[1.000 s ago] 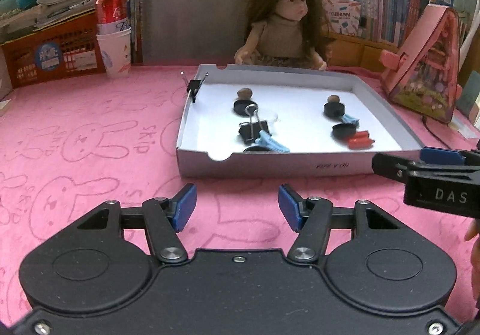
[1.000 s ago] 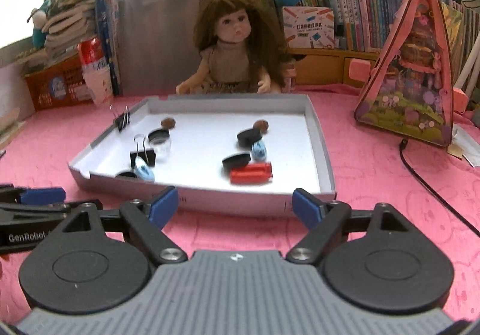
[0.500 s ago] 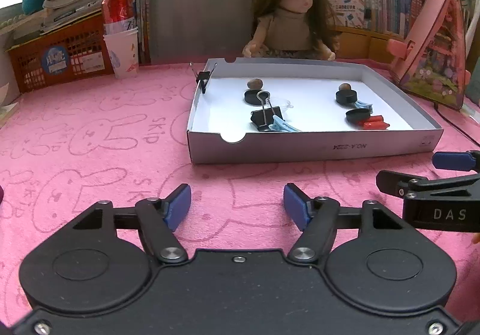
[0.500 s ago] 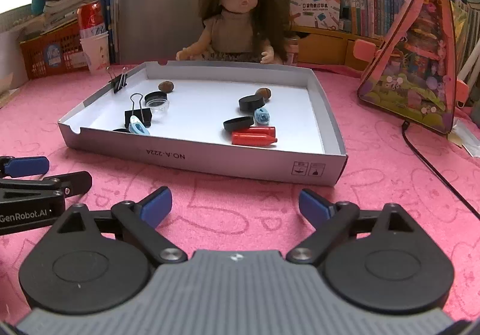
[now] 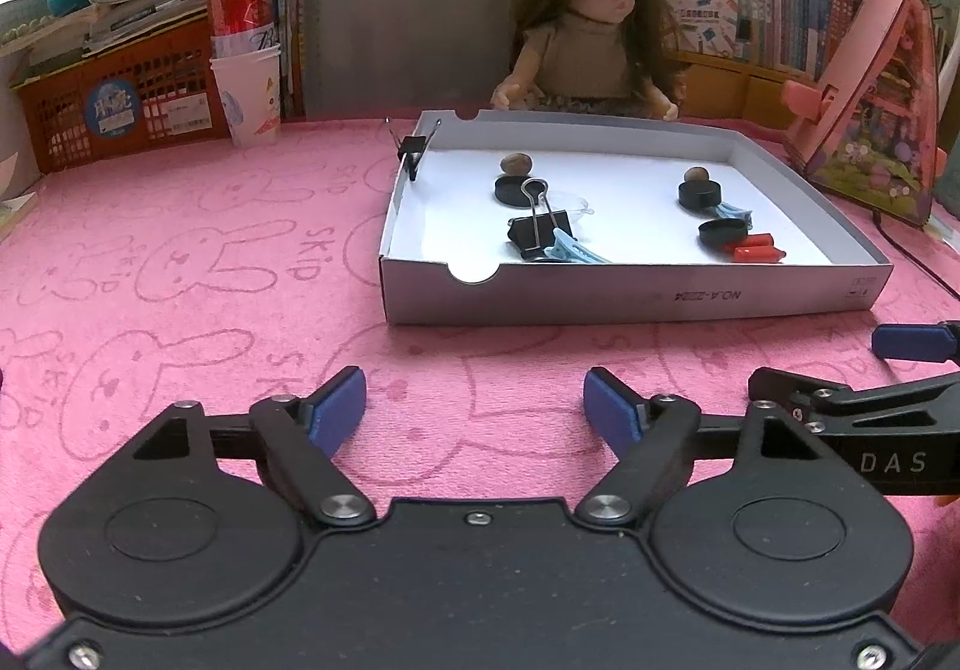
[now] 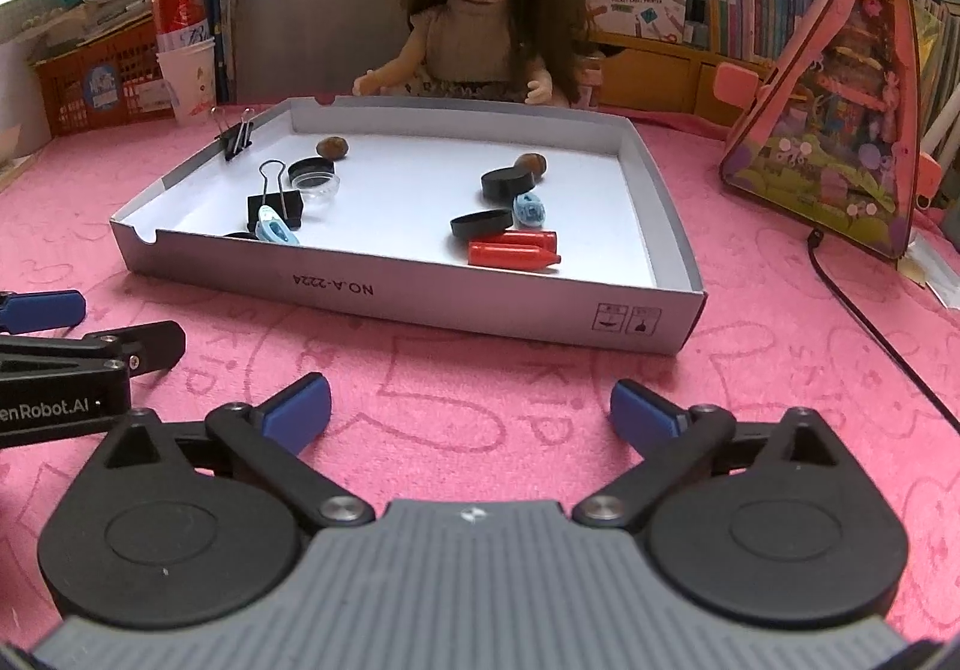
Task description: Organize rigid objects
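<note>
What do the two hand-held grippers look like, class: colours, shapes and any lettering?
The left hand-held gripper has a black body with two round discs, black linkage arms with silver screws and blue finger pads; its side reads "enRobot.AI". The right hand-held gripper matches it, but with a ribbed grey centre panel and the letters "DAS".

A shallow box [image 6: 384,304] lies on the cloth [image 6: 480,388], with a doll [image 6: 480,21] sitting behind it. Inside lie 2 nuts [image 6: 333,147] at the back and 2 crayons [image 6: 513,253] near the front right. A binder clip [image 6: 235,138] grips its left wall.
</note>
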Available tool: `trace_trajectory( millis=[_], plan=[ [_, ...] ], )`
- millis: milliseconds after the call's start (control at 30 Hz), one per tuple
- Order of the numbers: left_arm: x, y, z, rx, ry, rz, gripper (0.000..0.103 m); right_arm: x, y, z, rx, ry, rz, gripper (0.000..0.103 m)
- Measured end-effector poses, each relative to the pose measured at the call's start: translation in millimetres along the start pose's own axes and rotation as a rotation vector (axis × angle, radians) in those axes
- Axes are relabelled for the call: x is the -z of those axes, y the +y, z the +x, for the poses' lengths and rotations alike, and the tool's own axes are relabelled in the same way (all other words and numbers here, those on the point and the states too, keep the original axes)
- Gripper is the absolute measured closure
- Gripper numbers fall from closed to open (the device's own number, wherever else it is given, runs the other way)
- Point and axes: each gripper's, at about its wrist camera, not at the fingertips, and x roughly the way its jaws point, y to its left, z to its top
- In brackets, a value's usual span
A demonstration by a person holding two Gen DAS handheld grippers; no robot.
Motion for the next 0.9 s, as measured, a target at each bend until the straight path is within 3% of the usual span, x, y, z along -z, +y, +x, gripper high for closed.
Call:
trace_trajectory(
  millis=[333, 500, 900],
  plan=[
    [-0.8, 0.1, 4.4, -0.025, 0.013, -0.009, 0.012, 0.0, -1.6, 1.6, -0.005, 0.007, 0.005, 0.000],
    [-0.9, 1.5, 7.6, -0.031, 0.026, -0.016, 0.001, 0.0, -1.8, 1.6, -0.005, 0.007, 0.006, 0.000],
    [-1.1, 1.8, 8.3, -0.035, 0.029, -0.018, 0.000, -0.1, -1.9, 1.8, -0.005, 0.008, 0.006, 0.000]
  ],
)
